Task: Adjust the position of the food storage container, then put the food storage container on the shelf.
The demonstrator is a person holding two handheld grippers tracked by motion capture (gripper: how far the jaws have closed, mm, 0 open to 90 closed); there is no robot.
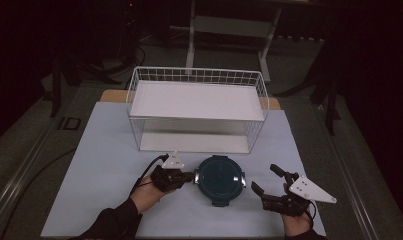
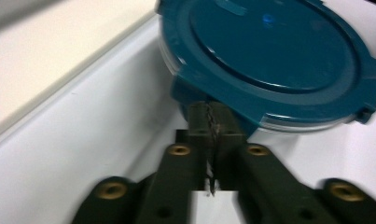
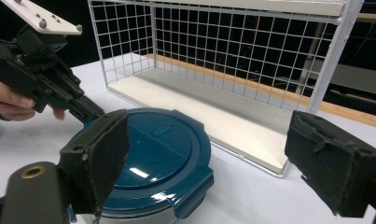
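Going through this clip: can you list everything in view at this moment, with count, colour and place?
container: one, round, dark teal lid with side clips, on the table in front of the rack, between the two grippers.
wire rack: one, white, two shelves, at the far middle of the table.
table: one, pale blue-white top with a wooden far edge.
frame: one, pale, on the floor behind the table.
left gripper: one, black with a grey plate, at the container's left clip, jaws nearly together.
right gripper: one, black with a grey plate, right of the container, jaws wide apart and holding nothing.
hands: two, dark sleeves, from the near edge.
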